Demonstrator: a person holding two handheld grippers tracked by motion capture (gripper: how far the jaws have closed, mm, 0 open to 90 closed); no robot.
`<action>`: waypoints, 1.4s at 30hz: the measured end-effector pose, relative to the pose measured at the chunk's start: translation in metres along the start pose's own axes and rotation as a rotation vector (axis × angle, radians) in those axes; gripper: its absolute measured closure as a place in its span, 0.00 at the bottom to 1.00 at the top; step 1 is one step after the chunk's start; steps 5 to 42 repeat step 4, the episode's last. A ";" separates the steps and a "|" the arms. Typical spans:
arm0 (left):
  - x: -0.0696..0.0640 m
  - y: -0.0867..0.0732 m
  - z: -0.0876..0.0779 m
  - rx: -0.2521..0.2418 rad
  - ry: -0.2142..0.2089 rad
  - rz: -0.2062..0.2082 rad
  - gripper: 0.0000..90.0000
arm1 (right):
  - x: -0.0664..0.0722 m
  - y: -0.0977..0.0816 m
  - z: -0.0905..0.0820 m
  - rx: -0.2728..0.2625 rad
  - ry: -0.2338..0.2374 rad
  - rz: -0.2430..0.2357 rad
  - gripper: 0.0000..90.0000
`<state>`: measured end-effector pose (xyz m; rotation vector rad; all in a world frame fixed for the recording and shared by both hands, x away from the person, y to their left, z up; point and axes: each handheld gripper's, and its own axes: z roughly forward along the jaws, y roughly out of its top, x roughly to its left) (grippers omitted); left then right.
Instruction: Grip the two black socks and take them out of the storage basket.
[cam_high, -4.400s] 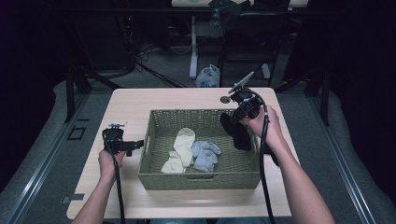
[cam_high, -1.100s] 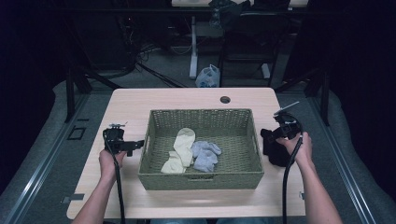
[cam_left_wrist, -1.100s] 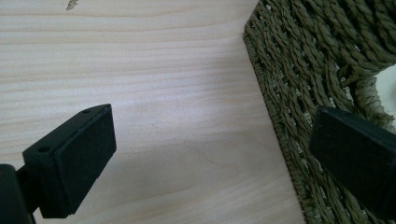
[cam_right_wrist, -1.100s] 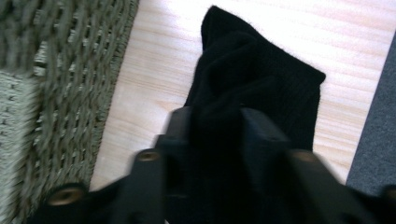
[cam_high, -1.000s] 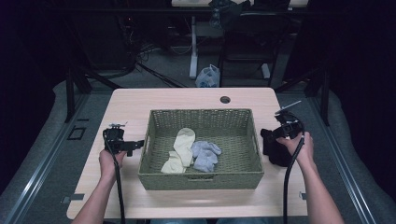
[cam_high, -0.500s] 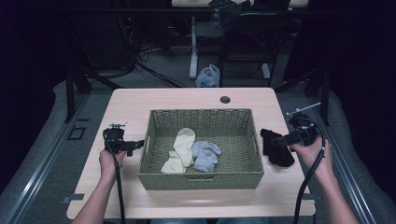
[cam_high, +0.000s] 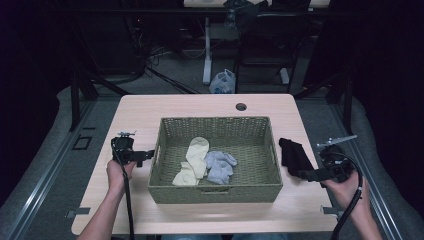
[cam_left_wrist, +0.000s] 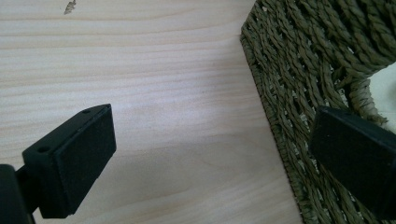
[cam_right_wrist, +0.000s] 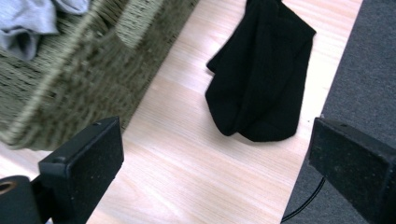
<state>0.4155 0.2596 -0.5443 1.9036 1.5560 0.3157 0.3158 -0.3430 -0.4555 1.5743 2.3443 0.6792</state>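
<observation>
Wide pale desk (cam_high: 150, 107) fills the middle of the high view, woven basket (cam_high: 216, 127) sitting dead centre on it. Inside the basket, a cream sock (cam_high: 192, 160) lies left of a grey sock (cam_high: 220, 165), the two touching. Right of the basket, flat on the desk, a black sock (cam_high: 294, 155), clear of the wicker. Lower right, the right hand-held gripper (cam_high: 306, 174) points at that sock, jaws spread wide, gripping nothing; its tips look just beside the sock's near end, though contact is hard to call from above. Left of centre, the left hand-held gripper (cam_high: 148, 155) sits wide open too, empty, one jaw over the basket's wall. Both forearms are cut off at the bottom edge.
</observation>
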 end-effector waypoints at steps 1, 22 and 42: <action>0.000 0.000 0.000 0.004 -0.003 -0.001 0.01 | -0.002 -0.001 0.002 -0.002 0.004 0.008 0.03; 0.000 0.000 0.000 0.004 -0.002 -0.001 0.01 | -0.006 -0.003 0.006 -0.001 0.002 0.010 0.02; 0.000 0.000 0.000 0.004 -0.002 -0.001 0.01 | -0.006 -0.003 0.006 -0.001 0.002 0.010 0.02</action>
